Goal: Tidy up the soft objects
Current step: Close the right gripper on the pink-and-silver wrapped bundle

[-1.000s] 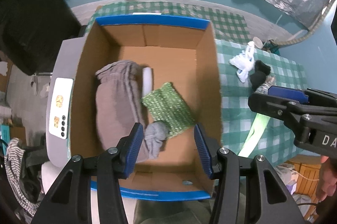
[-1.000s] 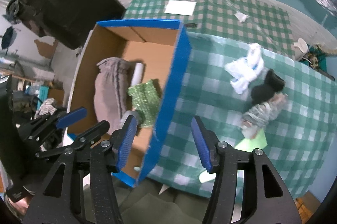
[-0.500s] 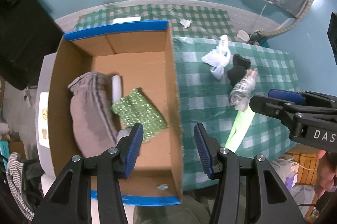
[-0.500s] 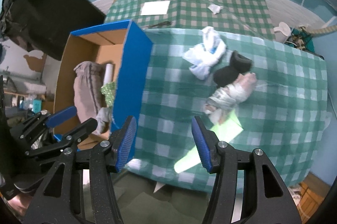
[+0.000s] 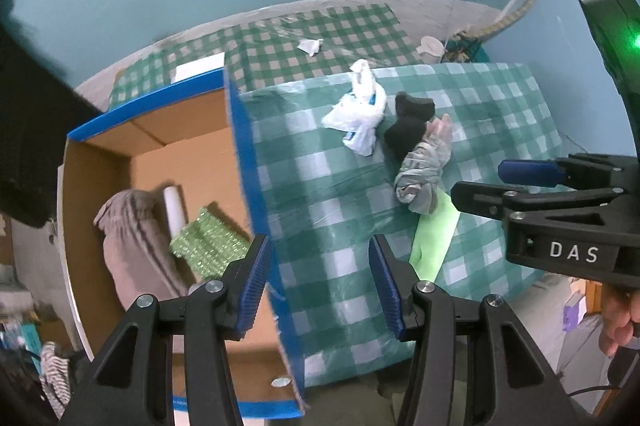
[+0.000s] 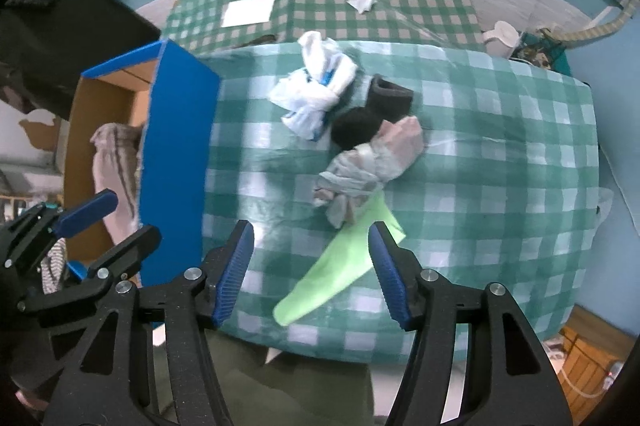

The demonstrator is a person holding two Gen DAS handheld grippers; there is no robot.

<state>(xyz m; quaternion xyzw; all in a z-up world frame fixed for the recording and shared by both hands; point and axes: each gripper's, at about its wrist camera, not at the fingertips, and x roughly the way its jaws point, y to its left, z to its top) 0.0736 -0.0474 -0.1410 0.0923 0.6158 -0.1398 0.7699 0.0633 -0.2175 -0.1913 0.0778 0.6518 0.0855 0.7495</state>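
A blue-edged cardboard box stands left of the checked table; in it lie grey-brown cloth, a green sponge cloth and a white roll. On the table lie a white bundle, a black sock, a grey-pink bundle and a light green cloth. My left gripper is open and empty over the box's right wall. My right gripper is open and empty above the green cloth.
A second checked mat at the back holds a white paper sheet and a crumpled tissue. A white kettle stands at the back right. Black fabric hangs at the left.
Both grippers have moved right, from over the box to over the table. The box now sits at the left of both views. Both stay open and empty.
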